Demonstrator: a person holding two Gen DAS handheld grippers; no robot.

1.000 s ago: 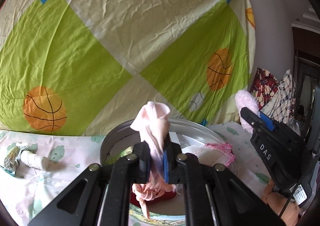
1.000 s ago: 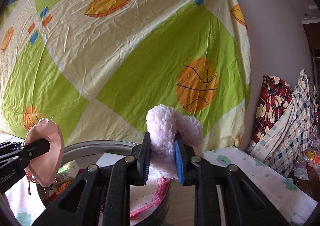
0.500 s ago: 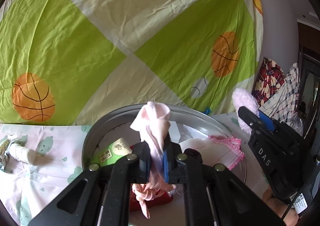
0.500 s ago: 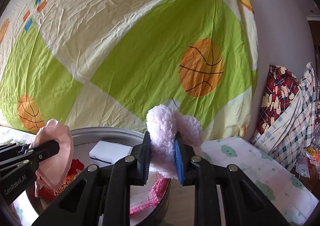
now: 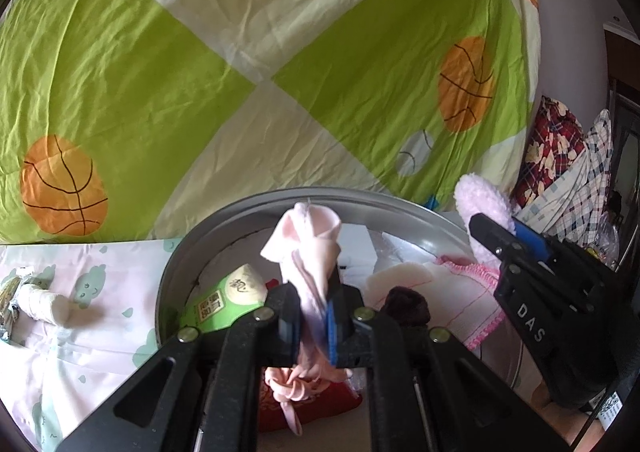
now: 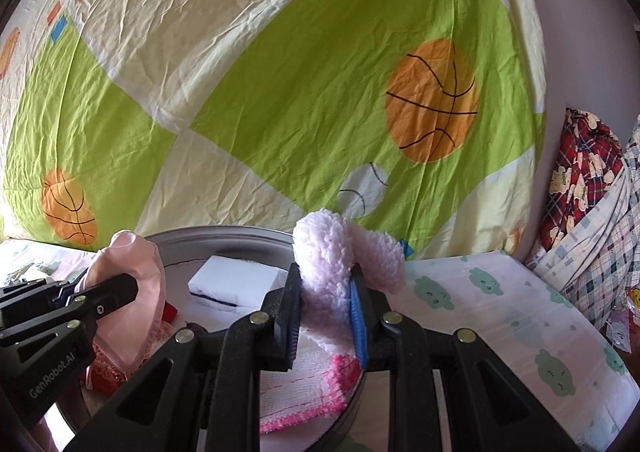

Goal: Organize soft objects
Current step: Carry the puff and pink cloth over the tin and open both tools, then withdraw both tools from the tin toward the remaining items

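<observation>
The landmark is the round metal basin (image 5: 208,236), which stands on a pale sheet printed with green clouds (image 6: 500,316). The left gripper (image 5: 314,326) is clamped on a thin pink cloth (image 5: 308,244), held above the basin interior; the cloth's upper end stands above the jaws and its lower end hangs below them. The right gripper (image 6: 326,322) is clamped on a fluffy pale-pink sock (image 6: 336,256), positioned over the basin's right rim. Inside the basin lie a white block (image 6: 236,278) toward the far wall, a green-labelled packet (image 5: 224,300) at the left side, a red fabric item (image 5: 312,408) at the near side, and a white towel with pink edging (image 6: 304,380) at the right side. Behind the basin hangs a green-and-cream sheet with basketball prints (image 6: 280,91). Left of the basin, on the cloud sheet, lies a white rolled item (image 5: 44,300).
</observation>
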